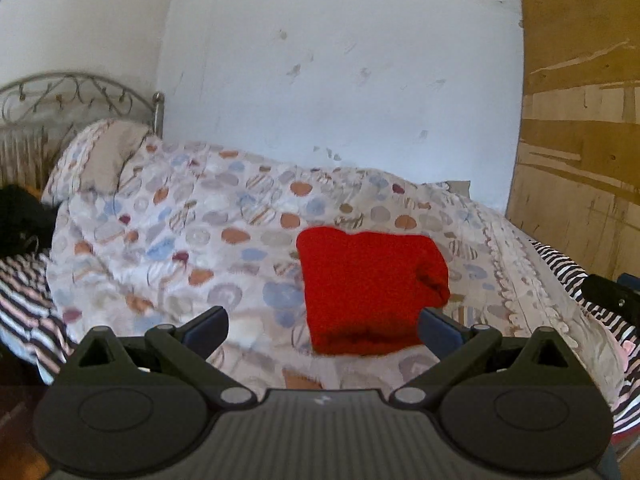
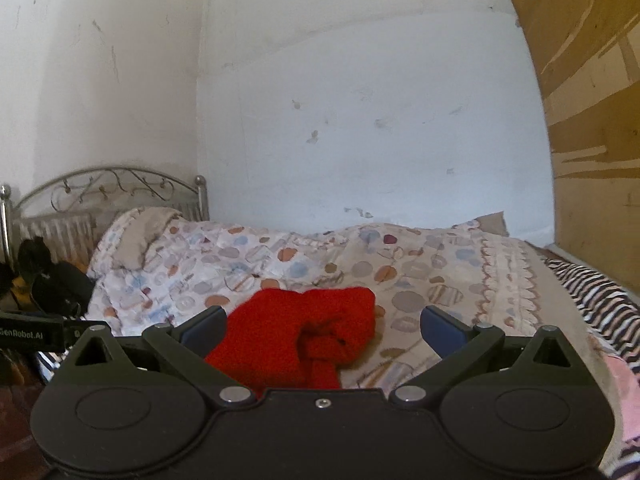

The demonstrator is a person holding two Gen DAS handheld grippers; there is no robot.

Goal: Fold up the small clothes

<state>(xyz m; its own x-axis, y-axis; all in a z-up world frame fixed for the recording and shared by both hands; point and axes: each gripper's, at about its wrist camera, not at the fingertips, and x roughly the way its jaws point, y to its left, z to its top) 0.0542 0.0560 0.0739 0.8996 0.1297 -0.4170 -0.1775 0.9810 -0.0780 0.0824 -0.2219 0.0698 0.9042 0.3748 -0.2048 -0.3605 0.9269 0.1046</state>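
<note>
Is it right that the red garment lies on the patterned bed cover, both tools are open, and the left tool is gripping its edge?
Not quite. In the left wrist view the left tool is open and grips nothing; the red garment lies free on the patterned bed cover. The right tool is open too.

Left gripper (image 1: pixel 323 326): jaws spread wide, holding nothing, level. Right gripper (image 2: pixel 323 326): jaws likewise spread wide, empty, pointing forward beside it.
</note>
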